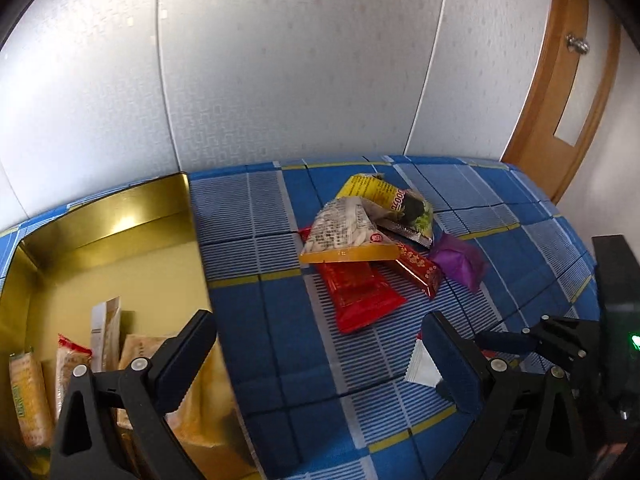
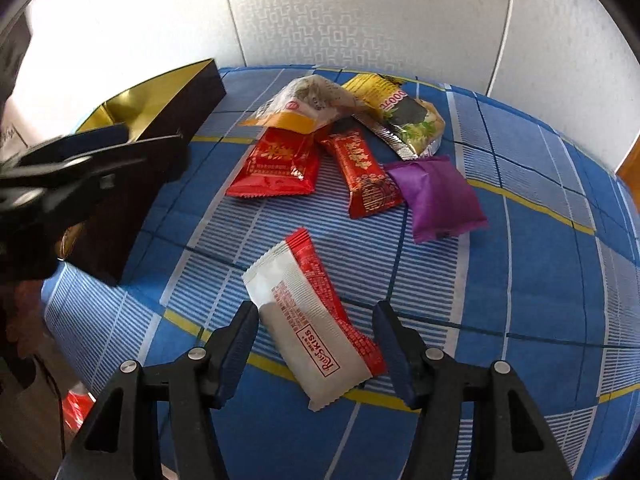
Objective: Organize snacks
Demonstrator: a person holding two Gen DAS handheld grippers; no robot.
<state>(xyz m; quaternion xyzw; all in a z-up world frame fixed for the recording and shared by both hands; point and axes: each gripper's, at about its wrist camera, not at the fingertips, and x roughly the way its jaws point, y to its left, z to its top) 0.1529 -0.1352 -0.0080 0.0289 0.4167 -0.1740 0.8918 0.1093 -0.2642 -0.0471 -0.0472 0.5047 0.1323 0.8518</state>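
Packet (image 2: 316, 328) of white and red lies between right gripper's (image 2: 316, 344) spread, untouching jaws; left gripper (image 1: 320, 352) gapes empty.

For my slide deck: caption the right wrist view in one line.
Right gripper open around a white-and-red snack packet on the blue checked cloth, other snacks piled beyond.

- The left wrist view looks forward and steeply down past the left claw (image 1: 316, 356), close above a blue checked cloth (image 1: 280, 320), facing a pale wall (image 1: 280, 60).
- A gold-lined box (image 1: 100, 240) fills its lower left; a heap of snack packets (image 1: 368, 248) lies mid-frame.
- The right wrist view looks down more steeply past the right claw (image 2: 316, 344), very near a white and red packet (image 2: 312, 320).
- Both views share the heap, the box, the cloth and the wall; each shows the other claw at its edge.
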